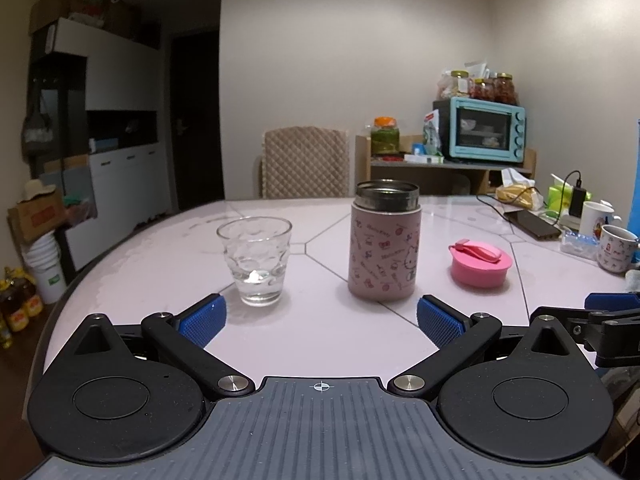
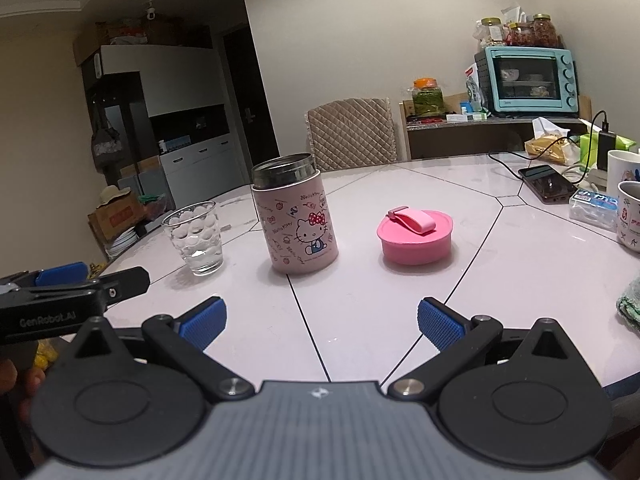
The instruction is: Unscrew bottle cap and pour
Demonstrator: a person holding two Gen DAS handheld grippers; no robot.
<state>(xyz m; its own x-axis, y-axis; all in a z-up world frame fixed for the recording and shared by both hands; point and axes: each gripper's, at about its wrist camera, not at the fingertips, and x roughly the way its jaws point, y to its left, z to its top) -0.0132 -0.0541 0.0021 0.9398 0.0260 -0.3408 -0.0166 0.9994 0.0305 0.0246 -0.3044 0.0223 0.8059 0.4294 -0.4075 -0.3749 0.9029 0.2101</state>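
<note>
On the pale tiled table (image 1: pixel 160 272), a dimpled glass (image 1: pixel 255 261), an uncapped pink Hello Kitty bottle (image 1: pixel 385 242) and its pink cap (image 1: pixel 481 263) are set upright, apart, left to right. The left gripper (image 1: pixel 321 320) and right gripper (image 2: pixel 322 319) are held spread wide, empty, short of them.

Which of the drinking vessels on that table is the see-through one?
The dimpled glass tumbler at the left. It is clear with a bubble pattern, while the pink Hello Kitty flask beside it and the white mugs at the far right are opaque.
</note>
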